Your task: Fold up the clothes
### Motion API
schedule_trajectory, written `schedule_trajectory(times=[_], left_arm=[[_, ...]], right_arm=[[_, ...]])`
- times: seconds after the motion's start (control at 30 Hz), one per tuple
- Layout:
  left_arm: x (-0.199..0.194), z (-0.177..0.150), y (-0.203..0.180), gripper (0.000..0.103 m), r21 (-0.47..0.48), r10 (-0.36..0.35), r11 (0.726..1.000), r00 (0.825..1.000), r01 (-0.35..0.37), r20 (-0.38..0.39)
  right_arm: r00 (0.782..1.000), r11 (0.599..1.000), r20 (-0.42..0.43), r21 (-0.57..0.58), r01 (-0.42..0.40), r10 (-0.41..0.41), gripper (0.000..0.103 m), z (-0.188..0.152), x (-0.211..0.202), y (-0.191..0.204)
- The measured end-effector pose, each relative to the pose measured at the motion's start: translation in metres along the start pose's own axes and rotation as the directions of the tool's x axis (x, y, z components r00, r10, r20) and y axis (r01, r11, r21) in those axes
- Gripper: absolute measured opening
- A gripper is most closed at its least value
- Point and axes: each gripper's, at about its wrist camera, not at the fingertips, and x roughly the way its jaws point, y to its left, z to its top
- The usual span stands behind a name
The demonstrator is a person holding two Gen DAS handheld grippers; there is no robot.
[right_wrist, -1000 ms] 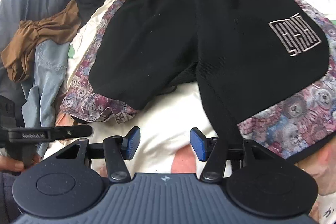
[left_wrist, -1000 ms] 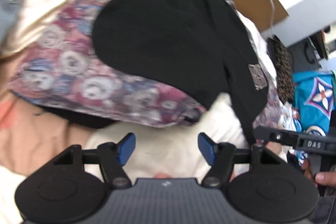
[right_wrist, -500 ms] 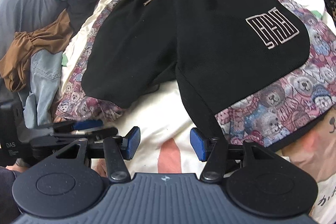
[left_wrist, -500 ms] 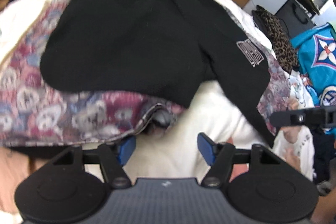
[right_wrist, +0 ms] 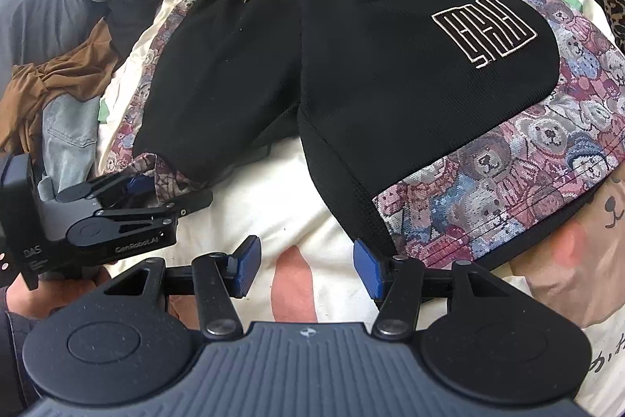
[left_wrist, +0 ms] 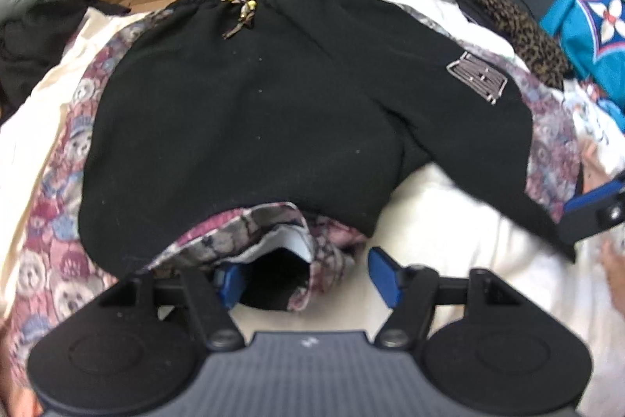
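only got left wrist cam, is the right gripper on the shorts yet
Observer: No. The right gripper is open over bare sheet. The hem of the shorts lies just beside one pad, not between them.
Operator: how does my left one look from the side
Observer: The left gripper has the other leg's hem between its fingers, and they don't look closed on it.
Operator: anything next to it
Observer: A brown garment and jeans are piled just beyond it.
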Motion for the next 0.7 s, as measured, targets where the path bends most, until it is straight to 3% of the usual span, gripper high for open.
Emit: schedule_trajectory(times=[0.17, 0.23, 0.3, 0.37, 0.6, 0.7], left_arm=[[0.007, 0.000, 0.009, 0.049, 0.031, -0.004, 1.000, 1.000, 0.005, -0.016], [0.007, 0.001, 0.015, 0.031, 0.012, -0.015, 1.000, 1.000, 0.015, -0.025], [0.004, 0.003, 0.021, 0.025, -0.031, -0.041, 0.999, 0.999, 0.040, -0.035], [-0.003, 0.005, 0.026, 0.003, -0.090, -0.080, 0.993, 0.996, 0.076, -0.035], [-0.043, 0.015, 0.035, 0.004, -0.257, -0.231, 0.936, 0.971, 0.240, 0.064], [-0.053, 0.019, 0.037, 0.004, -0.334, -0.302, 0.889, 0.949, 0.314, 0.088]], right_arm=[[1.000, 1.000, -0.003, 0.001, -0.001, 0.001, 0.056, 0.000, 0.001, 0.000], [1.000, 1.000, -0.003, 0.003, -0.001, 0.001, 0.056, 0.000, 0.000, 0.000], [1.000, 1.000, -0.002, 0.006, -0.002, 0.002, 0.056, 0.000, 0.000, 0.000], [1.000, 1.000, 0.002, 0.008, -0.005, 0.005, 0.056, 0.000, -0.001, 0.001], [0.999, 1.000, 0.023, 0.009, -0.026, 0.026, 0.056, 0.001, -0.008, 0.007], [0.999, 0.999, 0.026, 0.008, -0.034, 0.033, 0.056, 0.000, -0.010, 0.008]])
